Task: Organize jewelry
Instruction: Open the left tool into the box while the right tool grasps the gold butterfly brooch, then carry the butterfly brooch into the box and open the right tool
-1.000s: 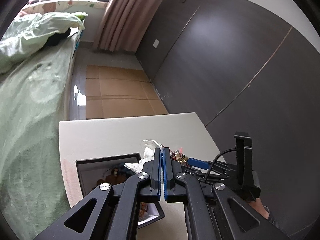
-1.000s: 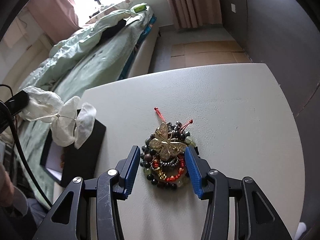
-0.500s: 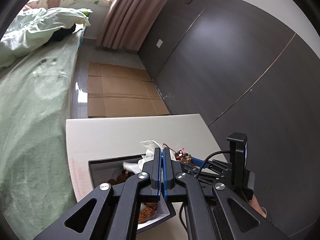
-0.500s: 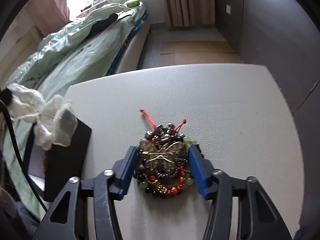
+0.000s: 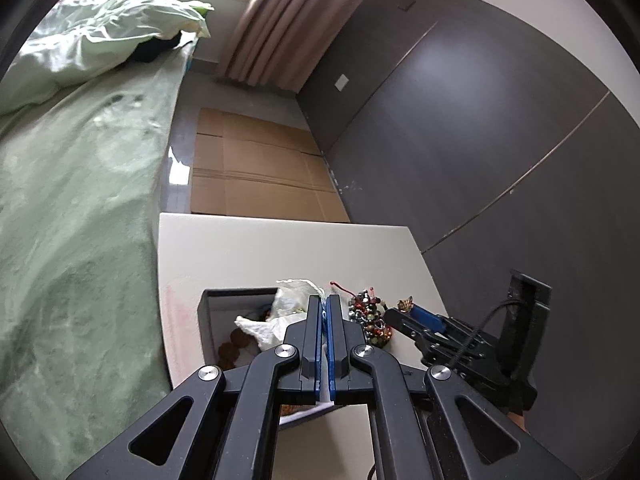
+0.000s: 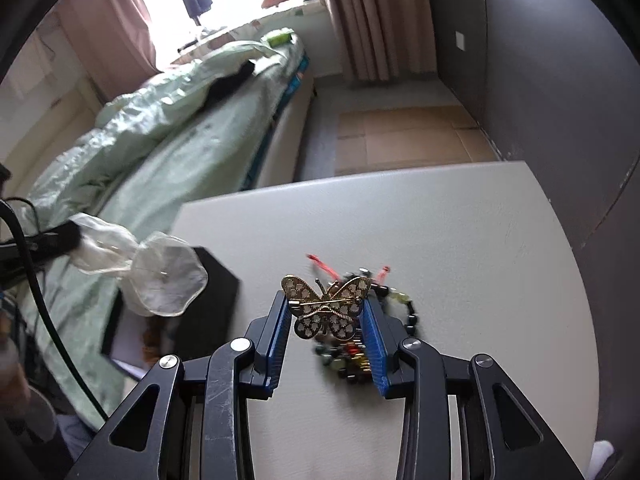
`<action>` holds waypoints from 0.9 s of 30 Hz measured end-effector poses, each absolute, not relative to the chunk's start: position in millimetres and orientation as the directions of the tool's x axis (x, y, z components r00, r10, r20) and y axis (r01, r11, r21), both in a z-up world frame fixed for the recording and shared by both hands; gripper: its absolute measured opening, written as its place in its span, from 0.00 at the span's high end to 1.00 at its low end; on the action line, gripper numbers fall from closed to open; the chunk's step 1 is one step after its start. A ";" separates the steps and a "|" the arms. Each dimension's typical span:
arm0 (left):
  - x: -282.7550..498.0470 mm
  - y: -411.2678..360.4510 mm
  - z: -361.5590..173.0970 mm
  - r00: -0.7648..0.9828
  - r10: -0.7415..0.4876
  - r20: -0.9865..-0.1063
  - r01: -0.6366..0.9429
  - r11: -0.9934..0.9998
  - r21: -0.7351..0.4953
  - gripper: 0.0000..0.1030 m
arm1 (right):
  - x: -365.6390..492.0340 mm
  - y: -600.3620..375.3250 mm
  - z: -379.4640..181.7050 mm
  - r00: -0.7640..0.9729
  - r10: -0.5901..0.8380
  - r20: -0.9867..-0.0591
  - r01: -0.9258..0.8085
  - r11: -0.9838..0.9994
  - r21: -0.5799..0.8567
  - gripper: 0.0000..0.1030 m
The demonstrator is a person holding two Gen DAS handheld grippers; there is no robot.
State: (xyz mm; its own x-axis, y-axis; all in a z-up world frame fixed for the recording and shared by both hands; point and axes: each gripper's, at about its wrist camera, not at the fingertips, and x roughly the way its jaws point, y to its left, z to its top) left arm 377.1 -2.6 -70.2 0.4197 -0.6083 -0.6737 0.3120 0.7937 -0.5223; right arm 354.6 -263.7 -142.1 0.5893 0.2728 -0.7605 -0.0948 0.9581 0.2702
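A white table (image 6: 460, 216) with a faintly textured top carries the things. Directly beneath and just beyond the right claw's tips lies a heap of beaded bracelets (image 6: 352, 356) with red cords, and off to that claw's left sits an open black jewelry box (image 6: 208, 320) near the table's edge beside the green-covered bed (image 6: 168, 152).

We see a green-sheeted bed (image 5: 72, 208), flattened cardboard (image 5: 256, 176) on the floor, pink curtains (image 6: 372, 20), dark wall panels (image 5: 500, 120).
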 end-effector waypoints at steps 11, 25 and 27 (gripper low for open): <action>364.7 14.4 -59.3 0.485 -0.581 -0.653 0.274 0.810 -0.518 0.12 | 340.7 -212.2 -107.9 0.604 0.427 -0.672 -0.262 0.904 0.339 0.65; 367.1 41.0 -62.6 0.544 -0.508 -0.668 0.182 0.849 -0.497 0.12 | 348.4 -181.6 -113.1 0.519 0.561 -0.645 -0.311 0.827 0.469 0.42; 365.8 36.6 -62.8 0.537 -0.508 -0.674 0.188 0.850 -0.491 0.12 | 347.2 -194.3 -109.1 0.529 0.554 -0.643 -0.290 0.830 0.476 0.37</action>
